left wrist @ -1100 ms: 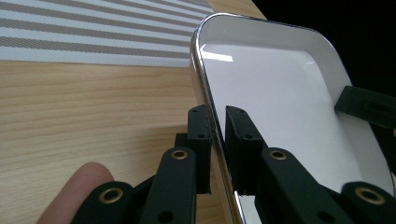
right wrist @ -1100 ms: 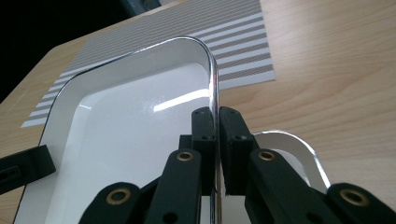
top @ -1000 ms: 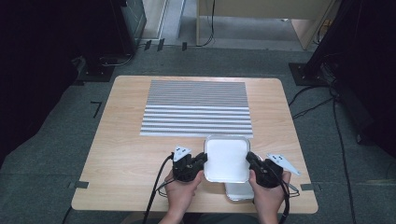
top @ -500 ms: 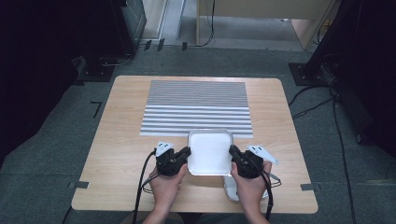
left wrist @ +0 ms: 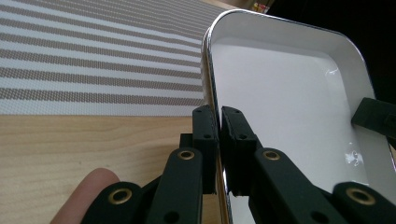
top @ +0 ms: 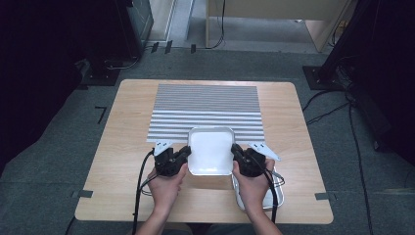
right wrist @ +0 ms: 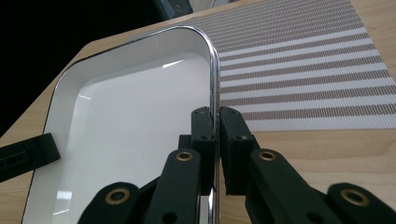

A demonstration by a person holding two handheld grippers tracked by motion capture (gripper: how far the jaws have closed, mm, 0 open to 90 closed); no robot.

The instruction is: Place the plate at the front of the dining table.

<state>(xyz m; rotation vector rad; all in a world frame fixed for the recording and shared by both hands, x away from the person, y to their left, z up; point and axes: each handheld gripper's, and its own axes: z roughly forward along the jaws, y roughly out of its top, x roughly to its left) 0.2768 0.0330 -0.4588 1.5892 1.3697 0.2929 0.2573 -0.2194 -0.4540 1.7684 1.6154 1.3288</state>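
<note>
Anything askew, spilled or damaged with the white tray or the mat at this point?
Nothing stands out. The white tray is empty and clean, with no dent showing, gripped by opposite rims in the left gripper and right gripper. The striped mat lies flat and square on the table. A second tray sits under the right hand.

right gripper [right wrist: 216, 122] clamped on chrome rim of white rectangular enamel tray [right wrist: 126, 140]; grey-striped woven placemat [right wrist: 299, 65] just beside tray, on light wooden table [right wrist: 327, 149]

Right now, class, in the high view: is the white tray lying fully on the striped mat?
No, the white tray overlaps just the near edge of the striped mat; most of it is over bare table.
</note>
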